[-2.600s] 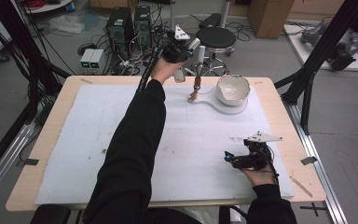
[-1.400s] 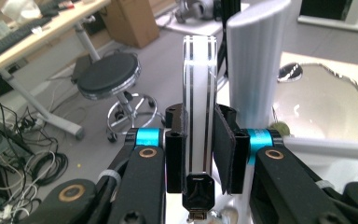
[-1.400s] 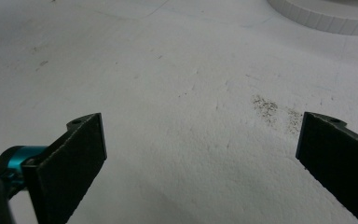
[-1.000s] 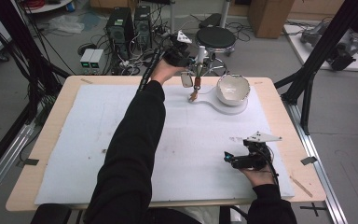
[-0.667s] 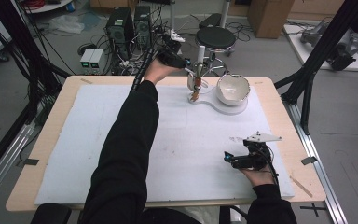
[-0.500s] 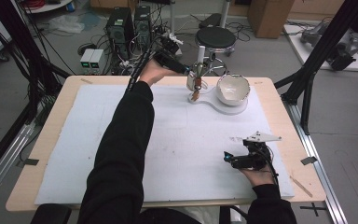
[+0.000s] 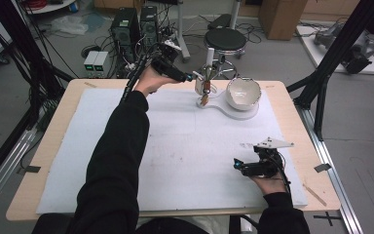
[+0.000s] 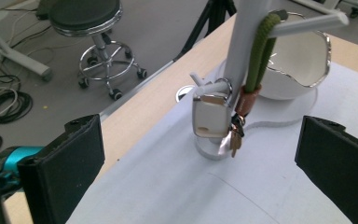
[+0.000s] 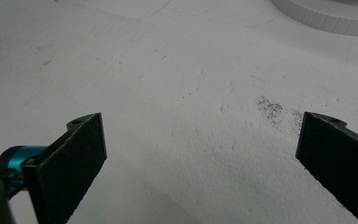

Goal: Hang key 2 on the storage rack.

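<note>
A white post stand rises at the table's far edge on a flat white base. From its pegs hang a silver padlock and a green lanyard with keys. A white bowl sits on the same base to the right. My left gripper is held just left of the post, open, jaws wide apart with nothing between them. My right gripper rests open on the white mat near the front right.
A round stool, computer towers and cables stand on the floor beyond the far edge. Black frame legs rise at the table's right side. A grey plate tops the right gripper.
The left gripper carried the padlock rightward to the post, then drew back to the left, open. The padlock now hangs on the stand. The right gripper has stayed still.
</note>
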Action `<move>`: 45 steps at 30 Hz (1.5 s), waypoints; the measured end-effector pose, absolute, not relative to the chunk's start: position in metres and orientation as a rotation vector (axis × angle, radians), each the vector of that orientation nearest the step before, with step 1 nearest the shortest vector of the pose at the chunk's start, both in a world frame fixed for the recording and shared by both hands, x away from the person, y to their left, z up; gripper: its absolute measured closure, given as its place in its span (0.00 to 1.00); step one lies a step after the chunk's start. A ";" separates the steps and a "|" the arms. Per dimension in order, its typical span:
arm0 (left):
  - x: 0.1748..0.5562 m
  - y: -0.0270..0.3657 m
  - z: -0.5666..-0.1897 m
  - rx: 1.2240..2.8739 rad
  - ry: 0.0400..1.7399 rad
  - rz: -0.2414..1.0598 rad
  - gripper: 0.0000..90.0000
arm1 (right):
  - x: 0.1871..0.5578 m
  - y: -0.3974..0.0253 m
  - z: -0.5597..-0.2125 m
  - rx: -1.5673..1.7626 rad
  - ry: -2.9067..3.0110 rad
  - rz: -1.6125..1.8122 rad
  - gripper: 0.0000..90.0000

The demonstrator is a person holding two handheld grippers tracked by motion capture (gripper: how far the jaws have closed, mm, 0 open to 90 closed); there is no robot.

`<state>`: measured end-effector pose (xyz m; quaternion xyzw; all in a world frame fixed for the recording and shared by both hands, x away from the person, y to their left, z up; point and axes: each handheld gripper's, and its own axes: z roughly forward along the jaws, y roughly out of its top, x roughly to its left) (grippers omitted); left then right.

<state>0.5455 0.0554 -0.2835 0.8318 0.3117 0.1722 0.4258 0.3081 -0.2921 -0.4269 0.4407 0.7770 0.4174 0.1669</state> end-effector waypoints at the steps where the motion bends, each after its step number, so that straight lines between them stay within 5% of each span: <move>1: 0.545 0.056 -0.285 2.085 0.780 0.429 0.02 | 0.308 -0.292 -0.427 1.257 2.209 1.191 0.01; 45: 0.491 0.116 -0.328 2.110 0.825 0.449 0.02 | 0.308 -0.293 -0.427 1.257 2.214 1.180 0.01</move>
